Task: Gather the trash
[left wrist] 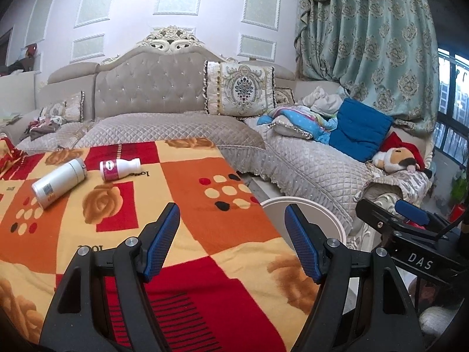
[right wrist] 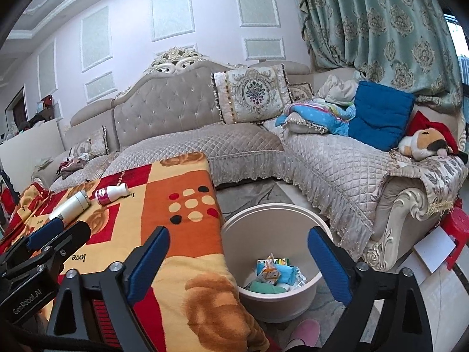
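- Left wrist view: the left tongs (left wrist: 231,220) stand wide apart, holding nothing, above the blanket-covered bench (left wrist: 187,193). Two bottles lie on their sides at its far left: the silver bottle (left wrist: 58,182) and the pink-labelled bottle (left wrist: 118,169), each with its cap end pointing up-right, long axes roughly parallel.
- Right wrist view: the right tongs (right wrist: 239,248) gape, holding nothing, over the bin (right wrist: 296,215) beside the bench; crumpled wrappers (right wrist: 275,272) lie inside.

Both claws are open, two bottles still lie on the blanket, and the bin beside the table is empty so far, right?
Not quite: the bin is not empty. The right wrist view shows crumpled wrappers and paper at its bottom. The rest holds: the left claw and right claw are open, and the silver bottle and the pink-labelled bottle lie on the blanket.
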{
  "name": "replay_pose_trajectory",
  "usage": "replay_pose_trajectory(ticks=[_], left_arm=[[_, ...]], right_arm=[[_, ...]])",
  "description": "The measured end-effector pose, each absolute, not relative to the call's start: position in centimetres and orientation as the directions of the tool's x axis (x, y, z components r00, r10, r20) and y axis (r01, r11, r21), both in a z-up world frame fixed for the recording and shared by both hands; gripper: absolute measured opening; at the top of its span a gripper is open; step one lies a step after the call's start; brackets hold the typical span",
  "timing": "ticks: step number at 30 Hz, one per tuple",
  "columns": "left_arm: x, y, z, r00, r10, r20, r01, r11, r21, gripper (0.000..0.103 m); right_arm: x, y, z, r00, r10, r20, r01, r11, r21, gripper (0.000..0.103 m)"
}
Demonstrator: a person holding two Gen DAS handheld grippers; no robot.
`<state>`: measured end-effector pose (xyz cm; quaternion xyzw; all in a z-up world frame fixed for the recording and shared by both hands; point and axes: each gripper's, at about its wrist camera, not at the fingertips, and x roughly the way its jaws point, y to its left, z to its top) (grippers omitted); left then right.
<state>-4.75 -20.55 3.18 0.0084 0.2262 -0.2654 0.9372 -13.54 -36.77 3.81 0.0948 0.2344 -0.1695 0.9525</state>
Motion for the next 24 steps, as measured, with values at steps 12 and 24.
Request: replay_pose_trajectory(ticks=[12,24], left_arm=[[-5.01,-20.41,3.24,0.775,-0.468,-0.425,0.483,0.872,-0.079,0.073],[-4.83,-20.32,3.23,0.772,-0.472,-0.425,0.489,0.869,-0.076,0.073]], right_arm=[[-13.56,-36.24,4.09,0.840,-0.281,-0.464,0.360,0.928,0.091,0.095],[-13.51,-36.20,4.15,0.838,-0.277,-0.470,0.356,0.931,0.085,0.095]])
